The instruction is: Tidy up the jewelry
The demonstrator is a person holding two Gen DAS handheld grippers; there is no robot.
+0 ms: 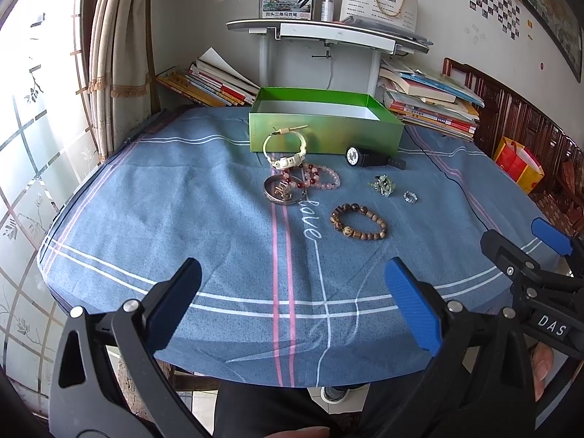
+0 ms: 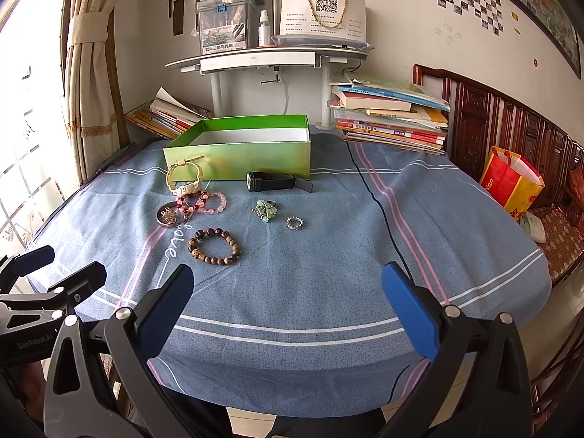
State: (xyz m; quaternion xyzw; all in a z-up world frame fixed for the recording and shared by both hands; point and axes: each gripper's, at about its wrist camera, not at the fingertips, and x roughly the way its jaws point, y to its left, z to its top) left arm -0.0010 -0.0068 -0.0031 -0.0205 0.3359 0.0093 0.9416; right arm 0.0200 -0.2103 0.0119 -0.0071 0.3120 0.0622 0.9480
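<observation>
Left wrist view: left gripper (image 1: 294, 310) spread wide, holding nothing, hovering over the near edge of the blue cloth (image 1: 182, 219). Probably best to start with the closest piece, the brown bead bracelet (image 1: 358, 222): straddle one side of the loop, pinch low, lift clear, then over to the green box (image 1: 321, 135). Bracelet lying ahead and slightly right of the claw, well apart. Cream watch (image 1: 286, 153) leaning against the box wall.

Right wrist view: right gripper (image 2: 288, 310) likewise wide open and empty. Brown bead bracelet (image 2: 215, 247) ahead and left, nearer than the silver ring (image 2: 294, 223), green cluster (image 2: 265, 210) and black watch (image 2: 272, 181). Box (image 2: 241, 155) at the far side, open-topped.
</observation>
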